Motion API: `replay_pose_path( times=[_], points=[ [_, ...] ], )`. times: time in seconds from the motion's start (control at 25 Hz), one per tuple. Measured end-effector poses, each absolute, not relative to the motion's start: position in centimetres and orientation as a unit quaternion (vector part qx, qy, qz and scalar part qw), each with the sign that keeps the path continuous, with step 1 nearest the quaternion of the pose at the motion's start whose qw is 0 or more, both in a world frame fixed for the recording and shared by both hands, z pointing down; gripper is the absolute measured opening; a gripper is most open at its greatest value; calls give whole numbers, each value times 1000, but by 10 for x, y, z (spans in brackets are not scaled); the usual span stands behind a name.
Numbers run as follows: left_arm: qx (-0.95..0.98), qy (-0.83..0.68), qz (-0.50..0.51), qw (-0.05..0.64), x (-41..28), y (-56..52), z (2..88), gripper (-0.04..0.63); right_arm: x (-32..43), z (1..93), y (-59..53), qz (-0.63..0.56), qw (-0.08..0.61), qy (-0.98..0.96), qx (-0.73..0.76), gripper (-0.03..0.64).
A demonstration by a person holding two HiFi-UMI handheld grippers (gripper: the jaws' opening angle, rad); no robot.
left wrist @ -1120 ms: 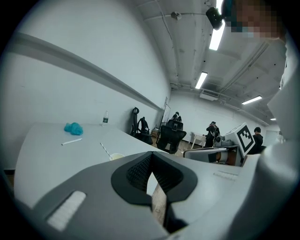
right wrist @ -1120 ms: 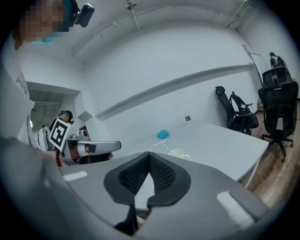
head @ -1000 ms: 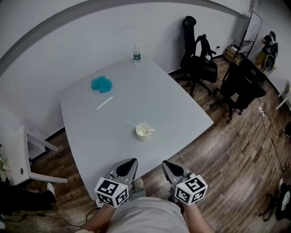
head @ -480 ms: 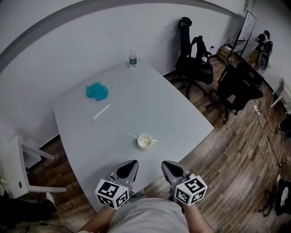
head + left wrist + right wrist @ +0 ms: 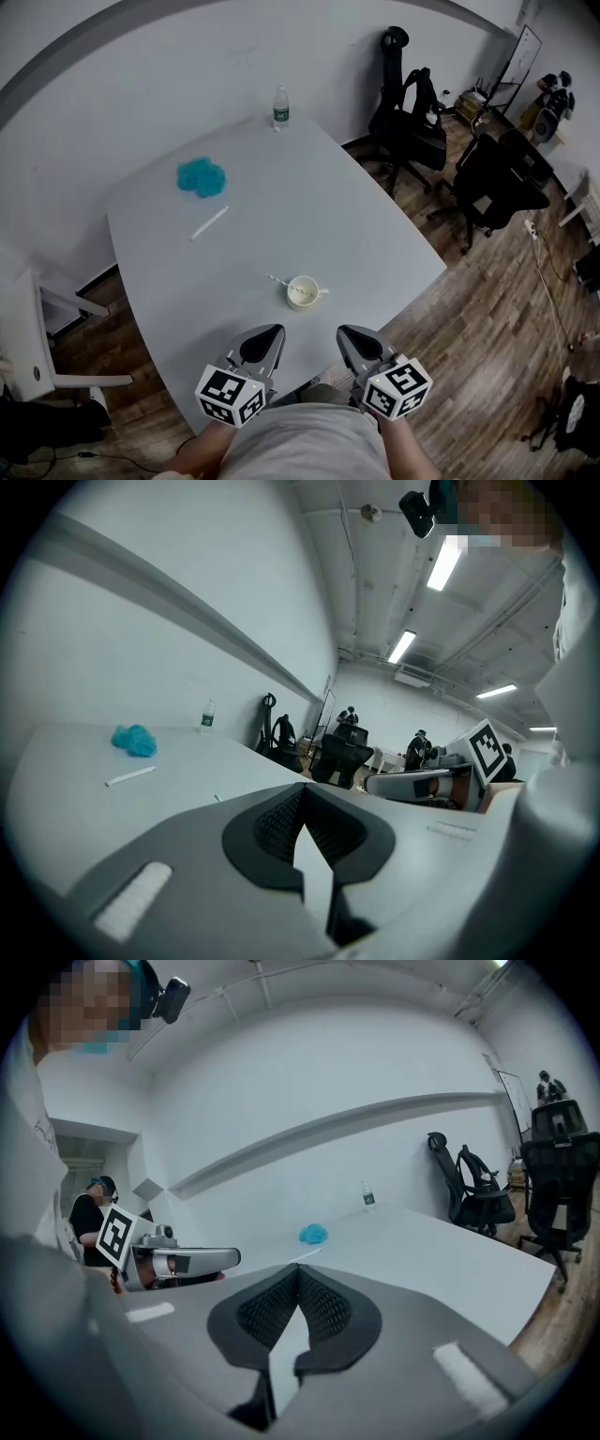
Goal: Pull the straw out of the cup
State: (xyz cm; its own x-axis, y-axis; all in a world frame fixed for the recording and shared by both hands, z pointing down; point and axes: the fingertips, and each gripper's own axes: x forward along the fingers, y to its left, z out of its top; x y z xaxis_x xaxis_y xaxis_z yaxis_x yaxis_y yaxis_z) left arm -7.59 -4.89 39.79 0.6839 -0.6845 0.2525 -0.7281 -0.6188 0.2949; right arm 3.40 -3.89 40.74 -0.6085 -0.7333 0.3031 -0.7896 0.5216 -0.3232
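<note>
A cream cup (image 5: 303, 292) stands on the pale grey table (image 5: 356, 216) near its front edge, handle to the right. A thin straw (image 5: 275, 279) leans out of it to the left. My left gripper (image 5: 270, 333) and right gripper (image 5: 346, 333) hang side by side just short of the table's near edge, a little way before the cup. Both are shut with nothing between the jaws. In the left gripper view the jaws (image 5: 300, 797) meet and hide the cup. The right gripper view shows its jaws (image 5: 298, 1274) shut too, with the left gripper (image 5: 178, 1262) beside it.
A blue cloth (image 5: 202, 176), a white stick (image 5: 209, 222) and a water bottle (image 5: 280, 108) lie farther back on the table. Black office chairs (image 5: 412, 131) stand to the right on the wooden floor, a white chair (image 5: 28, 328) to the left. People stand at the room's far right.
Both grippers have come forward together toward the table's near edge, so the cup now lies a little closer to them. Their jaws stayed shut.
</note>
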Motion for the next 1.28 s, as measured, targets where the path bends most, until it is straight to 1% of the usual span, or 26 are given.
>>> replay_pose_path(
  times=[0.16,0.56,1.28],
  points=[
    [888,-413,47,194,-75,-57,400,20,38,406,-50,216,71,-878,422,6],
    [879,-430,64,196,-72,-73,410,18,52,403,-72,210,75,-885,409,6],
    [872,-436,94,200,-64,-101,436,20,43,423,-94,228,90,-895,373,6]
  ],
)
